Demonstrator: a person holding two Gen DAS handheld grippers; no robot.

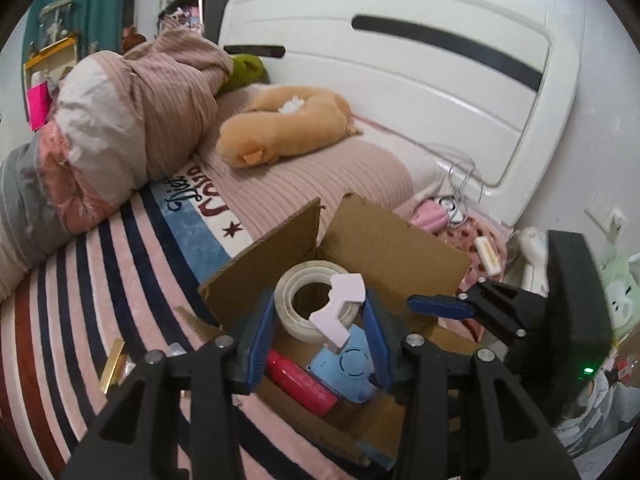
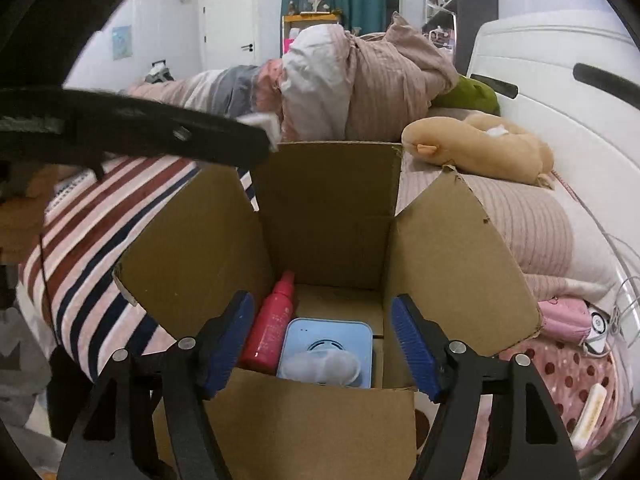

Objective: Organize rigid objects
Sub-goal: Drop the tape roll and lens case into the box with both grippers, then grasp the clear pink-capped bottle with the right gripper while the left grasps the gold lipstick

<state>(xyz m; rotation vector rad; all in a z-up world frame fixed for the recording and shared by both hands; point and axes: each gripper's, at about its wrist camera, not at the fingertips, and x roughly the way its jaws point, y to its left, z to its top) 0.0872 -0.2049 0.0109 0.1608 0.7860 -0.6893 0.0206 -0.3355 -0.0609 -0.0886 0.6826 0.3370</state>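
Observation:
My left gripper point(image 1: 320, 312) is shut on a clear tape roll point(image 1: 298, 300) with a white dispenser clip point(image 1: 340, 312), held above the open cardboard box point(image 1: 384, 240). Inside the box lie a pink bottle point(image 1: 300, 380) and a light blue device point(image 1: 352, 364). In the right wrist view the box point(image 2: 332, 208) stands right in front, with the pink bottle point(image 2: 276, 320) and the blue device point(image 2: 328, 344) at its bottom. My right gripper point(image 2: 322, 320) is open and empty at the box's near edge; it also shows in the left wrist view point(image 1: 440, 306).
The box sits on a striped blanket point(image 1: 100, 280) on a bed. A tan plush pillow point(image 1: 280, 124), piled bedding point(image 1: 132, 120) and a white headboard point(image 1: 400, 60) lie behind. A gold bar point(image 1: 112, 364) lies left of the box; a cream bar point(image 2: 592, 412) lies on the right.

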